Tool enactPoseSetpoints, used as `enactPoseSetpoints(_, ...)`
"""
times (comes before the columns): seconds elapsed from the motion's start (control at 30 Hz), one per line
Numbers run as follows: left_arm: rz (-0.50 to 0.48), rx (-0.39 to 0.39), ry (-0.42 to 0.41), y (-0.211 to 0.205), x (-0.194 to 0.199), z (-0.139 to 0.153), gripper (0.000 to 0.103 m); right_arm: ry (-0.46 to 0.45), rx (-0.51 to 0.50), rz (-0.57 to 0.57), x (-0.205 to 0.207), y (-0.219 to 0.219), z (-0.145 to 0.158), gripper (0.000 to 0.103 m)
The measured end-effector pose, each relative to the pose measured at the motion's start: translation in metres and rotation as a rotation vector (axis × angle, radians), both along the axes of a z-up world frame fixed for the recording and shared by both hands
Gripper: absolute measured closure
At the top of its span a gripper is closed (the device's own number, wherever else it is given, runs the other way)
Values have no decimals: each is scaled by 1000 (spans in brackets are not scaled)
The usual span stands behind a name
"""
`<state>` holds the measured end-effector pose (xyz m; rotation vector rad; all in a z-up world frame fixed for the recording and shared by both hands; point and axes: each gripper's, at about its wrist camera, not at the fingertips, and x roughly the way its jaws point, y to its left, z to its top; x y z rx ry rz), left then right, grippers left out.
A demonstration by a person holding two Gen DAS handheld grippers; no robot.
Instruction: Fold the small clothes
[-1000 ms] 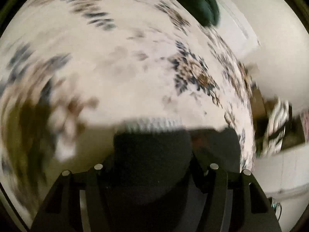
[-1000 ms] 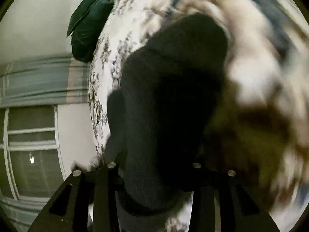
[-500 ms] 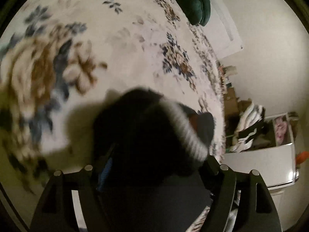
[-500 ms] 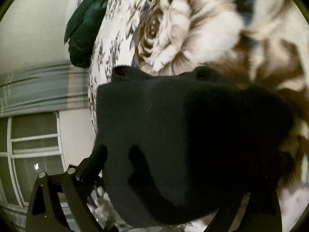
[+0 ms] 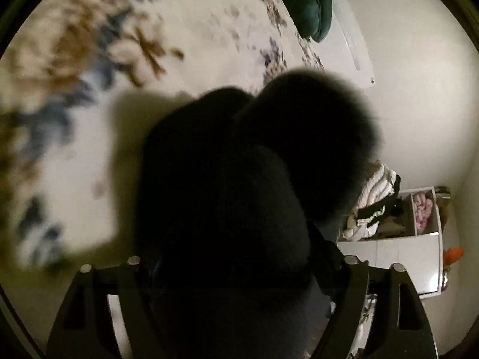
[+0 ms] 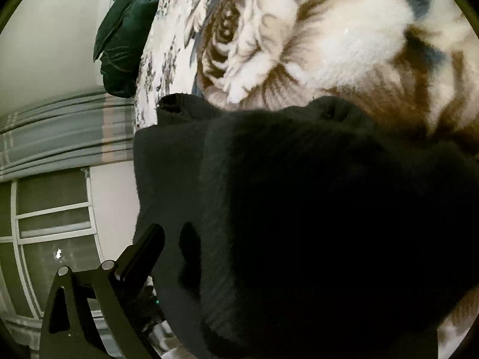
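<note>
A dark garment (image 5: 239, 209), black and fuzzy, fills the middle of the left wrist view and hangs bunched in front of the left gripper (image 5: 239, 284). Its folds cover the space between the two fingers, so I cannot tell how far they stand apart or whether they pinch the cloth. Behind it, from 9 to 12 o'clock, lies a flowered bedspread (image 5: 89, 74), white with brown and blue blooms, blurred. A green pillow (image 5: 308, 0) sits at 1 o'clock at the far end of the bed. At 4 o'clock a white shelf (image 5: 395, 251) holds a heap of clothes (image 5: 374, 197).

In the right wrist view the same garment (image 6: 314, 224) covers the frame from 3 to 7 o'clock, draped over the right gripper (image 6: 269, 269). Only one finger (image 6: 140, 257) shows, at 8 o'clock; the other is buried in cloth, so its spread cannot be told. The bedspread (image 6: 299, 36) fills 12 to 2 o'clock, the pillow (image 6: 125, 36) lies at 10 o'clock, and a window (image 6: 54, 227) stands at 8 o'clock
</note>
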<state>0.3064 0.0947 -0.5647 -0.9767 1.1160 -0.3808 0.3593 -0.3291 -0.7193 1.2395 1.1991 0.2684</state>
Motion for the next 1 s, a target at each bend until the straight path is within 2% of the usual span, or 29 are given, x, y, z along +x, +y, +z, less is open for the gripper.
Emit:
enactPoseSetpoints(0.07, -3, -7, -9, -4, 13, -2, 11, 4, 5, -1, 0, -1, -2, 1)
enactPoseSetpoints(0.2, -22, 20, -27, -9, 21, 1, 11, -13, -13, 3, -1, 1, -1, 3)
enactPoseSetpoints(0.23, -23, 17, -31, -8, 21, 1, 11, -16, -35, 2, 1, 4, -1, 16)
enactPoseSetpoints(0.27, -30, 14, -35, -8, 22, 3, 11, -18, -58, -1, -4, 5, -1, 40)
enactPoseSetpoints(0.37, -84, 23, -37, -11, 38, 11, 11, -24, -34, -70, -22, 7, 2, 58)
enactPoseSetpoints(0.43, -151, 41, -60, -16, 56, 21, 11, -34, -20, -97, -33, 11, 9, 59)
enactPoseSetpoints(0.53, -231, 50, -44, -17, 69, 19, 11, -18, 12, -135, -44, 13, 6, 58)
enactPoseSetpoints(0.6, -246, 5, -53, -10, 64, 15, 11, 14, 20, -151, -43, 12, -2, 46)
enactPoseSetpoints(0.63, -231, -32, -56, -5, 61, 10, 11, 28, 34, -151, -38, 12, -7, 36)
enactPoseSetpoints(0.7, -182, -82, -54, -2, 58, 4, 11, 34, 61, -156, -30, 13, -16, 30)
enactPoseSetpoints(0.73, -163, -83, -62, -4, 59, 4, 11, 36, 65, -160, -26, 14, -18, 27)
enactPoseSetpoints(0.77, -161, -78, -77, -7, 56, 7, 18, 28, 61, -161, -22, 17, -17, 27)
enactPoseSetpoints(0.8, -161, -80, -97, -10, 59, 12, 36, 14, 44, -159, -19, 16, -15, 27)
enactPoseSetpoints(0.83, -160, -62, -112, -13, 62, 18, 59, -8, 21, -158, -17, 18, -9, 33)
enactPoseSetpoints(0.87, -162, -53, -121, -14, 64, 21, 61, -16, 3, -153, -16, 20, -5, 48)
enactPoseSetpoints(0.9, -171, -48, -132, -14, 65, 24, 63, -22, -16, -152, -17, 21, -1, 55)
enactPoseSetpoints(0.93, -181, -45, -142, -14, 65, 30, 65, -30, -16, -162, -19, 21, 4, 60)
enactPoseSetpoints(1.0, -202, -63, -155, -10, 66, 36, 65, -40, -31, -174, -22, 23, 13, 64)
